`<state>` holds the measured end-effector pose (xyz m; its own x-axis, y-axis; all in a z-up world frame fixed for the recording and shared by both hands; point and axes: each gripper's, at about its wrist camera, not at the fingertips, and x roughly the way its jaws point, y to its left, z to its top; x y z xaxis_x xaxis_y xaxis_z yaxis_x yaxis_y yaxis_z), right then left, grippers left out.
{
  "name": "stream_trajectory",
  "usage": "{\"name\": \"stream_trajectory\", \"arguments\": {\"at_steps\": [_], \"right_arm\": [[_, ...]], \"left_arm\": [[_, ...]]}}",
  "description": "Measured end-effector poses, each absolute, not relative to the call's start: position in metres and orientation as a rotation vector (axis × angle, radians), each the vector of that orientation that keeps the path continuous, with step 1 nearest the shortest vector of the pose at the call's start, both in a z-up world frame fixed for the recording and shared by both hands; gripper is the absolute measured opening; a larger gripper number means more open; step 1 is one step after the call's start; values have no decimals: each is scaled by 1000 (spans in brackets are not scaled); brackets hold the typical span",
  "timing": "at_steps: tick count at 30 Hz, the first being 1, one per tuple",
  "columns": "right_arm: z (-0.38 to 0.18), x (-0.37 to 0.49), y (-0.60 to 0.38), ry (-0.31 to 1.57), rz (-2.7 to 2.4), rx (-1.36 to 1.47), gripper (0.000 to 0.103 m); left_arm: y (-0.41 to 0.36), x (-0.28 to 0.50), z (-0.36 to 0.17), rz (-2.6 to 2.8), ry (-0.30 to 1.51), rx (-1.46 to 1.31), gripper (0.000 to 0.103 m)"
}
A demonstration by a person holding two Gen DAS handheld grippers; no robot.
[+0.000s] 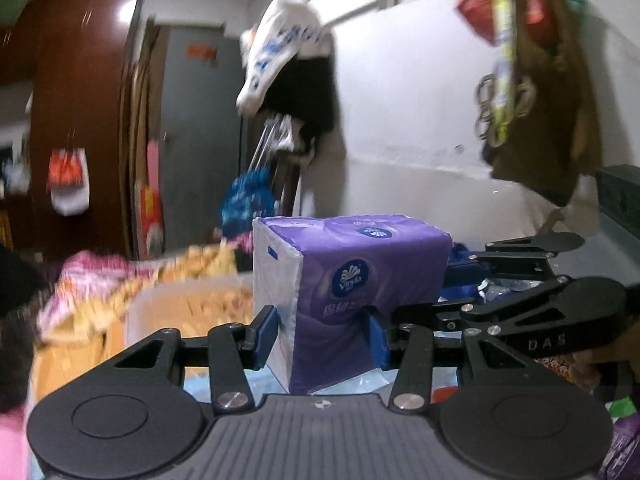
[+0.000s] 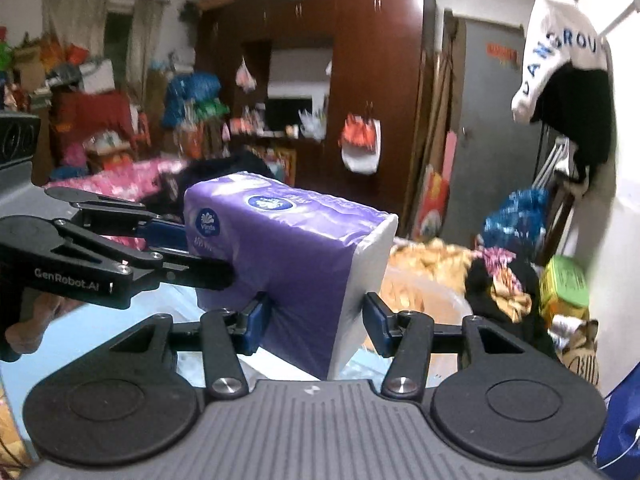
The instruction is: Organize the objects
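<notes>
We hold one purple tissue pack with both tools: the left gripper clamps its lower end, and the right gripper is likewise closed on the pack from the adjacent side. The pack is aloft, above a clear plastic bin. Beyond lie heaped clothes. We judge transport underway, placement outstanding.

Pack: we saw a purple tissue pack held aloft.
Grip: right gripper and left gripper clamped it.
</notes>
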<state>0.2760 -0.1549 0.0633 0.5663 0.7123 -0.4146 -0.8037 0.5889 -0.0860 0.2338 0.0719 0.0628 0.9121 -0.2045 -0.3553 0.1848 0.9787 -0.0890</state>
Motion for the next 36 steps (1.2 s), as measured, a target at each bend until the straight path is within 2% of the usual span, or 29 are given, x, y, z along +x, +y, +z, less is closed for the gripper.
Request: {"name": "stream_trajectory", "arguments": {"at_steps": [6, 8, 9, 11, 12, 13, 14, 16, 20, 25, 29, 36], "right_arm": [[52, 298, -134, 457, 871, -330, 55], [50, 301, -134, 480, 863, -339, 58], [51, 301, -138, 486, 862, -339, 64], [51, 302, -142, 499, 868, -343, 68], [52, 299, -146, 476, 857, -336, 79], [56, 295, -154, 442, 834, -320, 97], [59, 290, -163, 399, 814, -298, 103], [65, 275, -186, 323, 804, -251, 103], [54, 239, -236, 319, 773, -147, 103], [-5, 186, -296, 337, 742, 21, 103], [-35, 159, -307, 321, 707, 17, 103], [-41, 146, -291, 310, 728, -6, 103]], "left_arm": [[69, 257, 51, -135, 474, -28, 51], [69, 262, 48, -128, 497, -35, 51], [69, 264, 48, -136, 502, -41, 52], [71, 256, 49, -148, 465, -60, 60], [73, 250, 50, -153, 429, -73, 75], [75, 241, 53, -141, 385, -83, 87], [76, 230, 57, -122, 338, -82, 90], [79, 204, 64, -100, 265, -84, 92], [72, 141, 61, -104, 178, -74, 98], [48, 75, 21, -127, 146, -56, 98], [32, 78, -3, -161, 231, -34, 98], [12, 101, -16, -216, 259, -21, 96]]}}
